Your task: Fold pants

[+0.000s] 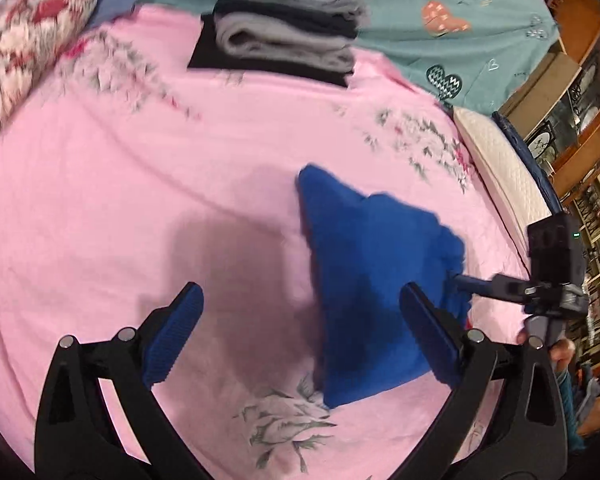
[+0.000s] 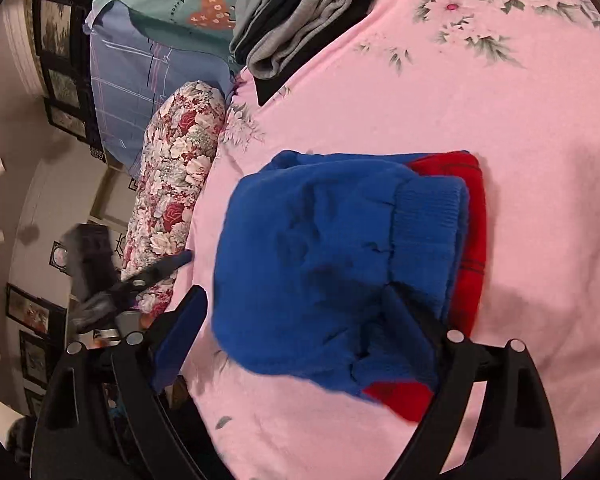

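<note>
The blue pants [image 2: 332, 256] lie folded into a thick bundle on the pink sheet [image 2: 540, 160], right under my right gripper [image 2: 300, 344], whose jaws stand wide open and astride its near edge. My left gripper [image 1: 300, 336] hangs beside it, also open and empty, the bundle just off its right finger. The right hand is nearer; the bundle's long axis runs away from it

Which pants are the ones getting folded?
Look at the big pink flowered bedspread. Near its middle lies a bundle of bright blue pants with red lining showing. The grey and black stack of folded clothes sits farther back, by the teal sheet.
</note>
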A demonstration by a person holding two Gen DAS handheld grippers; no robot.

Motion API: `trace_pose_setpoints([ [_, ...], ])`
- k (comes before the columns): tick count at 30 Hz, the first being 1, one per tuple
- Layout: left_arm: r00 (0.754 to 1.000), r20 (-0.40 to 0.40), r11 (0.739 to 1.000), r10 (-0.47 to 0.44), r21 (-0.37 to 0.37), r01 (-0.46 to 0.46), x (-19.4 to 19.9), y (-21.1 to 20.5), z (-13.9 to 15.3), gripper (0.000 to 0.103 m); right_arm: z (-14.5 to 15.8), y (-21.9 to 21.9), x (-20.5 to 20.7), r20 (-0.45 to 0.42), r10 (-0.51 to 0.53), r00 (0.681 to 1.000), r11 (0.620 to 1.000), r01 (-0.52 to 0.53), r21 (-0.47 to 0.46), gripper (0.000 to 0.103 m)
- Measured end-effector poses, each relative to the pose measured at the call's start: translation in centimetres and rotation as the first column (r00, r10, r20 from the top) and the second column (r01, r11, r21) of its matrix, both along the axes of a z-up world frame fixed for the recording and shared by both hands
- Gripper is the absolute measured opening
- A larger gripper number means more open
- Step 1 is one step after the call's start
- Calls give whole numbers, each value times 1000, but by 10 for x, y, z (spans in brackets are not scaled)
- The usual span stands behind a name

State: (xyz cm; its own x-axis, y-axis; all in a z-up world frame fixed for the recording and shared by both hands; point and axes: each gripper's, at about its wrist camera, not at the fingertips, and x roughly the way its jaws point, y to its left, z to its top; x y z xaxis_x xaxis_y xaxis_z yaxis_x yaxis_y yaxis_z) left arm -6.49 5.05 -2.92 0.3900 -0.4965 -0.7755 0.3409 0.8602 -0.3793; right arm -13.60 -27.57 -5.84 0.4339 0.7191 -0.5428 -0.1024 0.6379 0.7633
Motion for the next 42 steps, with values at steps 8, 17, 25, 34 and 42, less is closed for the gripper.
trace_pose_setpoints([
  [8,983,-137,992,-120,-41,116,15,-35,-42,100,-8,-53,-37,-133,-174,976,983,164,-84,98],
  [17,965,-203,985,-163,-96,146,33,-48,-56,100,-35,-34,-28,-188,-72,980,997,65,-42,98],
  [25,954,-232,976,-190,-151,158,43,-52,-65,101,-38,-29,-16,-203,31,979,998,-19,60,98],
  [34,946,-216,965,-240,-158,209,43,-86,-66,101,-36,-10,-2,-175,64,983,997,-57,43,99],
  [42,945,-204,956,-256,-195,217,40,-82,-66,90,-45,-19,-8,-153,47,987,999,-49,-7,52],
])
